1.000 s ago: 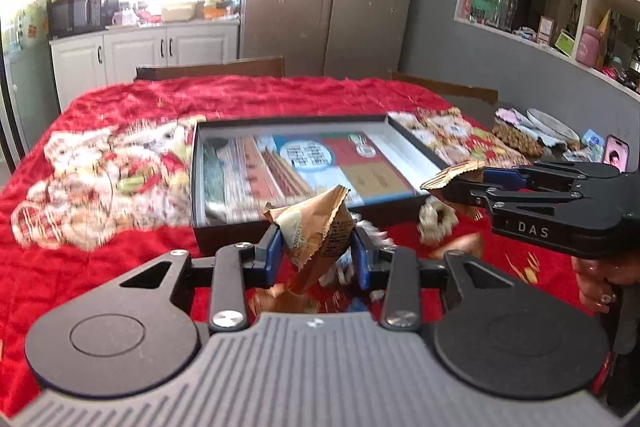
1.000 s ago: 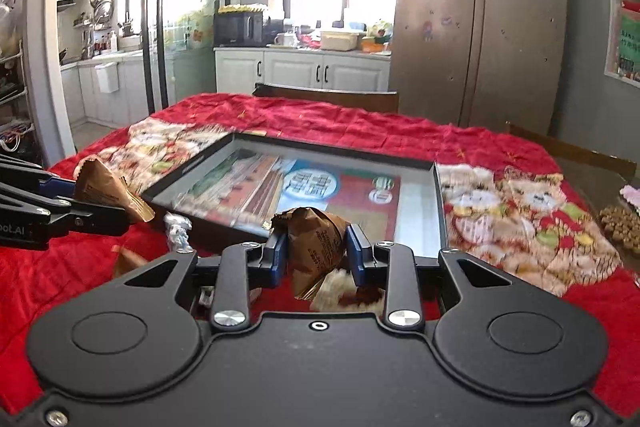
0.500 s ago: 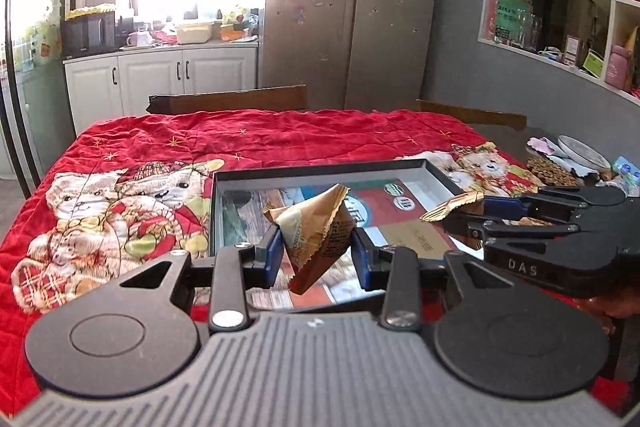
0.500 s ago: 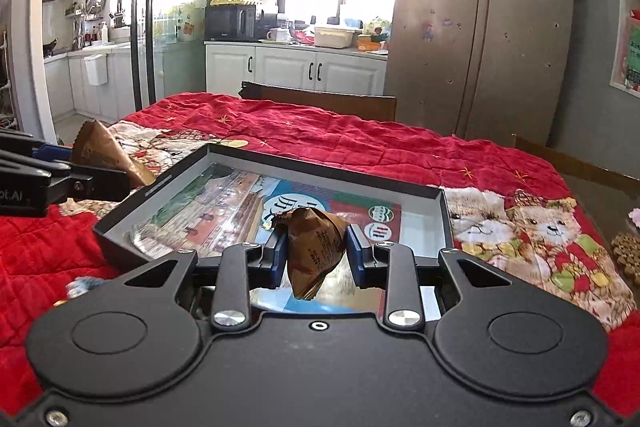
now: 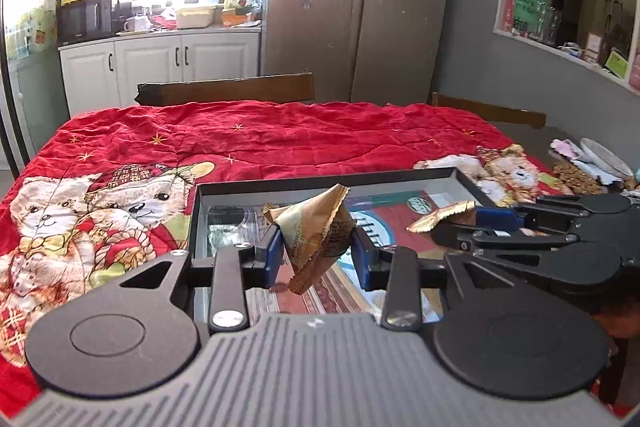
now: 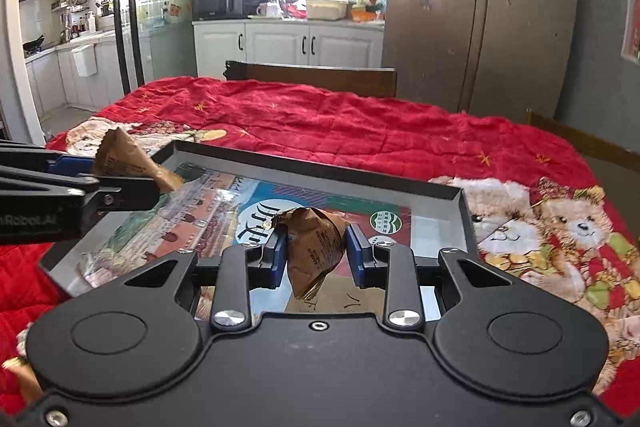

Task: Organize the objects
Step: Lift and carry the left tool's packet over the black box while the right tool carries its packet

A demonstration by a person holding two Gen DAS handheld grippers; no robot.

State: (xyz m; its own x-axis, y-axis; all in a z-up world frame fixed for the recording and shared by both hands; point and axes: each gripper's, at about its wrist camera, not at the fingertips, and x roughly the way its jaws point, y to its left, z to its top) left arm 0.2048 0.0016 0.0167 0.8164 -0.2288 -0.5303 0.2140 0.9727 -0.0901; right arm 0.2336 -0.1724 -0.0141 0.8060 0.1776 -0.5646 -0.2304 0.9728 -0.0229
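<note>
My left gripper point(image 5: 316, 251) is shut on a gold-brown snack packet point(image 5: 316, 231) and holds it over the near left part of the shallow black box lid point(image 5: 332, 177) with a printed picture inside. My right gripper point(image 6: 316, 255) is shut on a second brown packet point(image 6: 316, 247) over the box's near middle point(image 6: 320, 167). Each gripper shows in the other's view: the right one with its packet point(image 5: 444, 217) to my left view's right, the left one with its packet point(image 6: 128, 163) at the right view's left edge.
The box lies on a red quilted cloth with teddy bears point(image 5: 280, 135). Another gold packet point(image 6: 20, 379) lies on the cloth near the front left. Wooden chair backs point(image 5: 228, 91) stand behind the table. Clutter and a plate point(image 5: 596, 155) lie at the far right.
Both grippers, each holding its packet, have moved forward from in front of the box to above its inside. The loose wrappers on the cloth have dropped out of view below.
</note>
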